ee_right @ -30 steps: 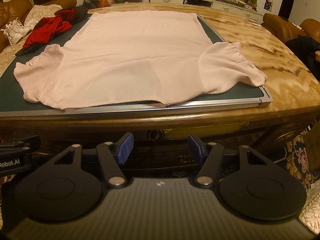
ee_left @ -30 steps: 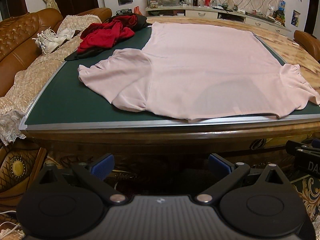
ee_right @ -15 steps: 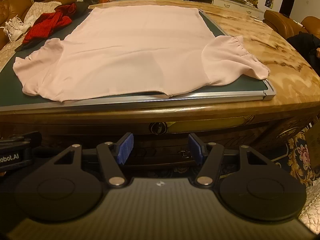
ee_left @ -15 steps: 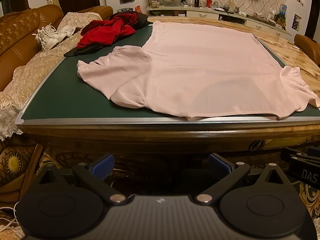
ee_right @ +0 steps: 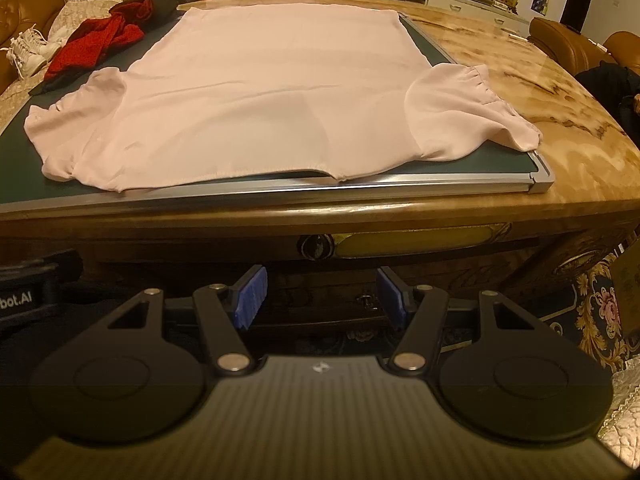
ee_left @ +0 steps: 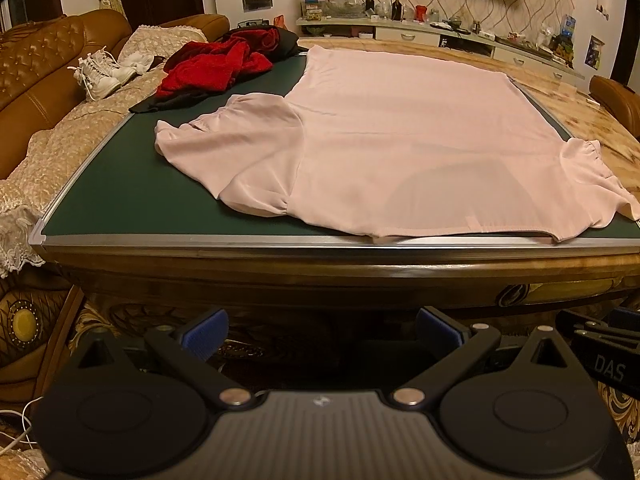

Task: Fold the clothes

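A pale pink short-sleeved top [ee_left: 400, 140] [ee_right: 272, 92] lies spread flat on a dark green mat [ee_left: 132, 184] [ee_right: 16, 160], neckline toward the near edge, both sleeves out to the sides. My left gripper [ee_left: 320, 332] is held below and in front of the table edge, open, nothing between its blue pads. My right gripper [ee_right: 322, 296] is held likewise under the table's near edge, open and empty. Each gripper shows at the edge of the other's view.
A heap of red and black clothes [ee_left: 216, 68] [ee_right: 96, 44] lies at the mat's far left. The mat rests on a marbled wooden table [ee_right: 580, 152]. A brown sofa [ee_left: 36, 80] with white shoes [ee_left: 100, 74] stands left; a cluttered sideboard [ee_left: 440, 28] lines the back wall.
Both views have shifted slightly, so the top and table edge sit a little lower in the left view and higher in the right. The top has not moved; both grippers stay open.
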Demonstrator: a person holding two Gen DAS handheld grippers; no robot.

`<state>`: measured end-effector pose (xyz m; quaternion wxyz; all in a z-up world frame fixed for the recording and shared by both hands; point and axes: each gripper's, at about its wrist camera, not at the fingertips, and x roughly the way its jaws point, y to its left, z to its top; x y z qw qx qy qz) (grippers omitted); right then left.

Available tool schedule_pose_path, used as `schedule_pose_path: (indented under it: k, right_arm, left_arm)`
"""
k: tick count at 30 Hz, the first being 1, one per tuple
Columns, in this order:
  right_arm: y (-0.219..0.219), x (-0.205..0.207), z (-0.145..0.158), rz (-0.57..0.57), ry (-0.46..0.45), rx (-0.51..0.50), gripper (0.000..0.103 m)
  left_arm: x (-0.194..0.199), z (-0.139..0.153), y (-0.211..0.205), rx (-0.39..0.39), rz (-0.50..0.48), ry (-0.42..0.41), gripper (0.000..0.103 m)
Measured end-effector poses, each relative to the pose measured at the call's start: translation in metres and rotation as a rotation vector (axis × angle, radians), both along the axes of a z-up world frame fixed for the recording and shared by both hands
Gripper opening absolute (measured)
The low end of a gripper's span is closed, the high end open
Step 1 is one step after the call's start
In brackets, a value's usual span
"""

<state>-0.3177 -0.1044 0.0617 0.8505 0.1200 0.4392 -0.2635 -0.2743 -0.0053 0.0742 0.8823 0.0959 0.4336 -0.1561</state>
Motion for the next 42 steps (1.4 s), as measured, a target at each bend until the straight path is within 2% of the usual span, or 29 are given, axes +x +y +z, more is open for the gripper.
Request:
schedule_pose_path:
  k: [42]
  right_arm:
    - [0.004, -0.008, -0.004, 0.021, -0.007, -0.001, 0.068]
  left_arm:
    - [-0.012, 0.009, 0.011, 0.001, 0.021, -0.037, 0.102]
